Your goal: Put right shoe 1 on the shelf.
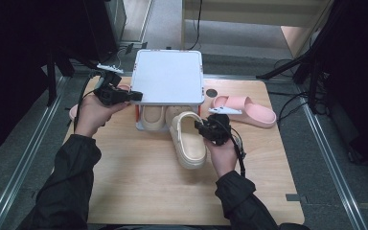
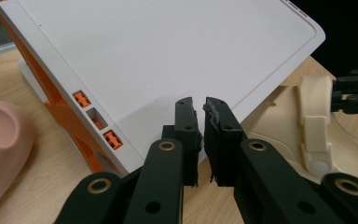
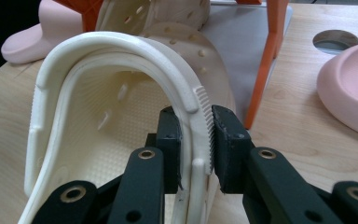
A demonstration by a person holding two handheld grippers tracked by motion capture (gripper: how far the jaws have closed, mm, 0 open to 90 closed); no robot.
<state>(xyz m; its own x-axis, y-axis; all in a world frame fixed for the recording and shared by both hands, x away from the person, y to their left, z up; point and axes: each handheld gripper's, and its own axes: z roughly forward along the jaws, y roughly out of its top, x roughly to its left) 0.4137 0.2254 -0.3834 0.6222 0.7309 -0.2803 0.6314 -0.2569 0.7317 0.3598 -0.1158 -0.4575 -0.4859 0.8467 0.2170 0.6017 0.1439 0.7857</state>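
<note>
right hand-held gripper [image 3: 196, 140] clamped on ribbed heel strap of cream perforated clog [image 3: 121, 93]

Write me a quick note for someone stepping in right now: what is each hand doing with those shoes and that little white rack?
Right gripper: fingers shut on the heel strap of the cream clog, which lies on the table with its toe just under the front of the white rack.
Left gripper: fingers nearly shut, nothing between them, at the rack's front left edge.
Done: a second cream clog sits under the rack.
Left: the held clog probably goes in beside it. One pink slipper lies right of the rack, another left of it; both are likely still to be stored.
</note>
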